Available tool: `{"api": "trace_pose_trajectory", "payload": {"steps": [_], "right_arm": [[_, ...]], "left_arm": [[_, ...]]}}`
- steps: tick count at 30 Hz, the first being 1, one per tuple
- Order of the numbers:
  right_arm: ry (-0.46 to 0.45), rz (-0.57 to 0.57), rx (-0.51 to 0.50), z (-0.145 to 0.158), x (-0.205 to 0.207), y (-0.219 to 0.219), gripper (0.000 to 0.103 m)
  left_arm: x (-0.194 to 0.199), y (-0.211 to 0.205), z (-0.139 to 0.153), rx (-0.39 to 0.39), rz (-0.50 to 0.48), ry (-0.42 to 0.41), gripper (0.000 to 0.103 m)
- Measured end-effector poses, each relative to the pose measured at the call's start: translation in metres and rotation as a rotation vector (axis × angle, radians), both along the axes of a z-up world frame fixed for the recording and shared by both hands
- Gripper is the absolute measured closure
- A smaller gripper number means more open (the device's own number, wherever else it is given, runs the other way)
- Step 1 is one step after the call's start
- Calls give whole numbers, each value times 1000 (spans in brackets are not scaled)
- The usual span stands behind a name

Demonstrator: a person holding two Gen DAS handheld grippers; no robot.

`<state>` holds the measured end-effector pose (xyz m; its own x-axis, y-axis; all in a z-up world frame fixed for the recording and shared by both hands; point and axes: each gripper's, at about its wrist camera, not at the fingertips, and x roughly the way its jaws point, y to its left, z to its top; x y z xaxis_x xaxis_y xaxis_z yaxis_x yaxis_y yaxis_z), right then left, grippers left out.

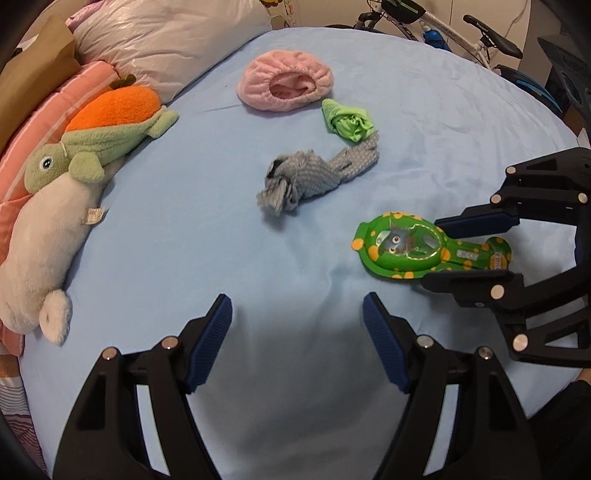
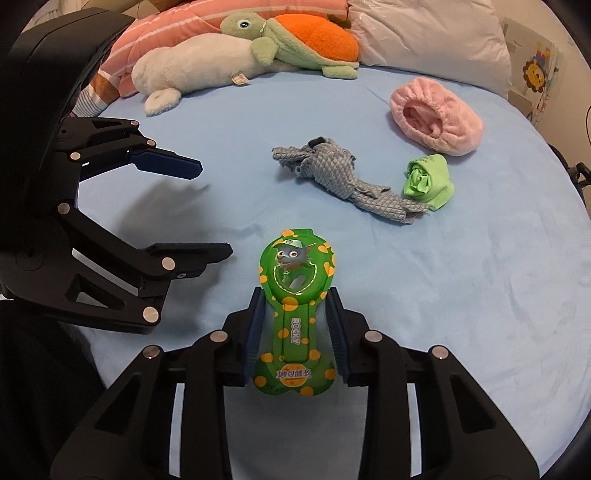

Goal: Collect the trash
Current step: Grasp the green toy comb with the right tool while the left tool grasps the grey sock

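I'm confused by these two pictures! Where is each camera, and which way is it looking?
Left wrist: sits on the left tongs, looks across the blue bedsheet towards the bicycle; its open fingers and the right tongs show.
Right wrist: sits on the right tongs, looks towards the pillows; its fingers grip the green toy package, left tongs alongside.
Shared: package, grey cloth, pink cap, turtle plush.

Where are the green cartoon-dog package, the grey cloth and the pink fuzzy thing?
green cartoon-dog package [image 2: 294,273]: right wrist view, on the dog picture.
grey cloth [image 1: 314,175]: left wrist view, on its middle.
pink fuzzy thing [image 2: 458,118]: right wrist view, on its outer fleece.
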<state>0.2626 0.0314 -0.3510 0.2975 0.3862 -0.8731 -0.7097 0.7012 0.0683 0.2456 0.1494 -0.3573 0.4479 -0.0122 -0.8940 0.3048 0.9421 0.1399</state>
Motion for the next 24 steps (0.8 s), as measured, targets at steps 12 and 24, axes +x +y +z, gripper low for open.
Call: {"api": "trace_pose_trajectory", "payload": {"steps": [12, 24], "right_arm": [[-21, -95, 6, 5, 45, -33, 75], [0, -154, 24, -4, 68, -50, 75]], "left_arm": [[71, -22, 1, -10, -30, -67, 29], [83, -36, -22, -21, -76, -48, 61]]}}
